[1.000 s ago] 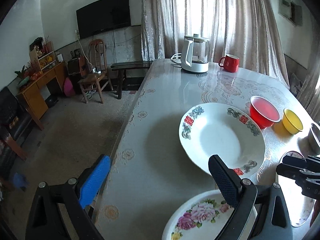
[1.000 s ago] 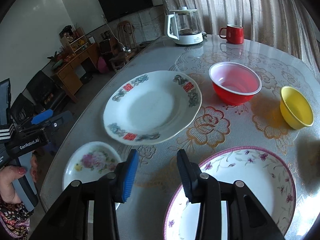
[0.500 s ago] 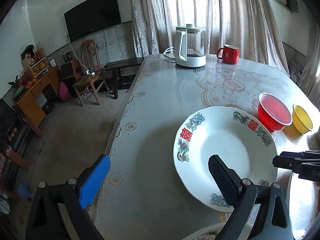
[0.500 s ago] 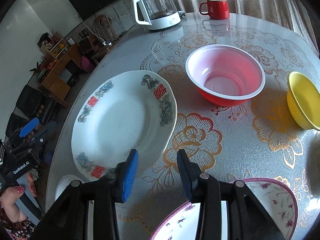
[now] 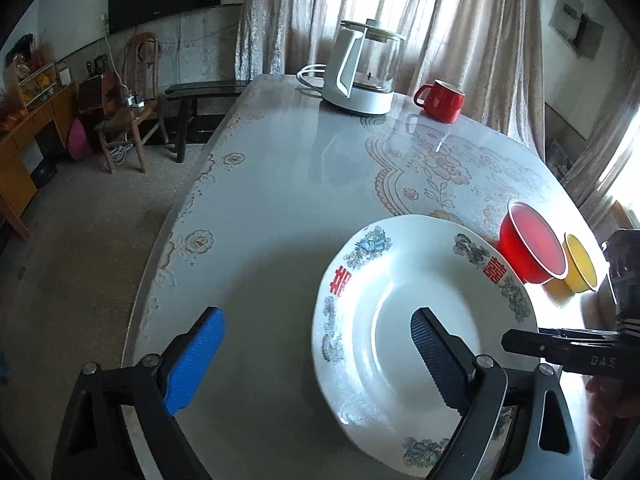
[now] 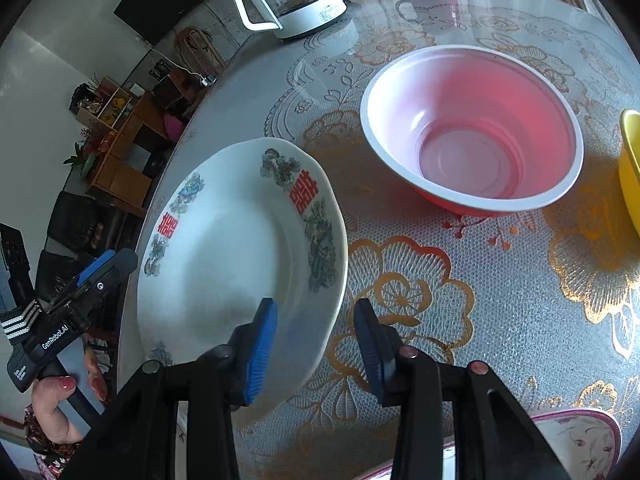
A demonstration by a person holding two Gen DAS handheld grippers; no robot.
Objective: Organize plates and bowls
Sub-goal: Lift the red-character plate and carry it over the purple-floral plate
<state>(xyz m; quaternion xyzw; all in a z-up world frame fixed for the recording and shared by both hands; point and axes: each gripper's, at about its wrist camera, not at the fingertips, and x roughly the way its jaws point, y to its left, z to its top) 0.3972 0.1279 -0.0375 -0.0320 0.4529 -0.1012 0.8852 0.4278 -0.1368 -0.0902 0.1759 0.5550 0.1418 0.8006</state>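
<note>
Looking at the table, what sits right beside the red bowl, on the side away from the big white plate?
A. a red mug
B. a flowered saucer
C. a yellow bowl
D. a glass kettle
C: in the left wrist view the yellow bowl stands right next to the red bowl, on the far side from the big white plate; the red mug and glass kettle stand far back by the curtain.

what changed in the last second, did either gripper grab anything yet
Both grippers have moved forward and down to the white plate. The right gripper now straddles its near rim; the left gripper, jaws closing, brackets its other side. Nothing is gripped yet. Plate, red bowl and yellow bowl stayed put.
</note>
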